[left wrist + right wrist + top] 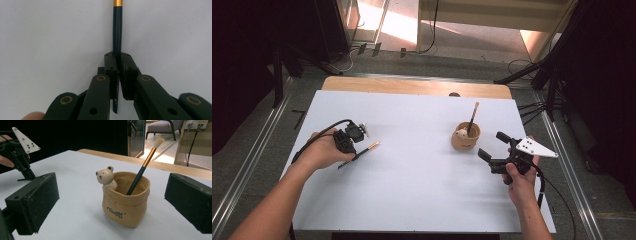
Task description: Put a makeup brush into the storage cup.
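A tan bag-shaped holder (pixel 465 136) (pixel 126 198) with a small bear figure (pixel 106 177) on its rim stands right of the table's middle. One dark-handled brush (pixel 143 167) (pixel 473 116) leans inside it, bristles up. My left gripper (pixel 353 150) (pixel 117 62) is shut on a second dark brush (pixel 117 32) (pixel 362 152) with a gold ferrule, low over the white table on the left. My right gripper (pixel 493 146) (pixel 112 202) is open just right of the holder, its jaws to either side of it in the right gripper view.
The white table (pixel 412 170) has a wooden strip (pixel 412 86) along its far edge. Dark stands and cables (pixel 537 75) flank the table on the floor. In the right gripper view the other gripper (pixel 22 160) shows far off at the left.
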`<action>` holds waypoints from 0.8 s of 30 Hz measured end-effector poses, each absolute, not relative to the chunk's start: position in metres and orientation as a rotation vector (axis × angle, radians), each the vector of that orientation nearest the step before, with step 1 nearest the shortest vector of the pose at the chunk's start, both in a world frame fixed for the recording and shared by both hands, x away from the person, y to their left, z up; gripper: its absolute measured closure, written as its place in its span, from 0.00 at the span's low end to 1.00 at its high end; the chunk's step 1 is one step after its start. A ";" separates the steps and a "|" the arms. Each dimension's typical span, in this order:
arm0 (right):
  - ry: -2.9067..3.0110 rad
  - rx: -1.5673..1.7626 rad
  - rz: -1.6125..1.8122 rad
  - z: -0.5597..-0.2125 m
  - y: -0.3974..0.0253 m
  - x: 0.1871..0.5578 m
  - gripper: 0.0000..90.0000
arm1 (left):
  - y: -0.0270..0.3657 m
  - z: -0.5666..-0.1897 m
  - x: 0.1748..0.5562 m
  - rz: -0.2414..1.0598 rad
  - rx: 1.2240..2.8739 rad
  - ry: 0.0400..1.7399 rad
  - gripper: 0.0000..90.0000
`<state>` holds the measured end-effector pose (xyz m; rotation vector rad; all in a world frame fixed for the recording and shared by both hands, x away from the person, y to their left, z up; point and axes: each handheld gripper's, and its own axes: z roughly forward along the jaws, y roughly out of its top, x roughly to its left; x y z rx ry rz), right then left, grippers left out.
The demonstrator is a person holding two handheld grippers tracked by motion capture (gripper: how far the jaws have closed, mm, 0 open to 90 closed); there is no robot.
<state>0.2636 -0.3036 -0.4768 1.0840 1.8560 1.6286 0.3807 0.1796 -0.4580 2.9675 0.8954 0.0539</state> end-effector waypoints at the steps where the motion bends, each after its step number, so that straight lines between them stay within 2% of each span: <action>1: 1.856 1.086 1.628 -0.477 -0.303 0.264 0.00 | 0.178 -0.457 0.380 0.060 2.952 0.899 0.96; 9: 1.876 1.073 1.617 -0.473 -0.297 0.264 0.00 | 0.169 -0.442 0.377 0.051 2.806 0.849 0.96; 24: 1.876 1.062 1.615 -0.460 -0.290 0.270 0.00 | 0.152 -0.423 0.372 0.112 2.615 0.772 0.96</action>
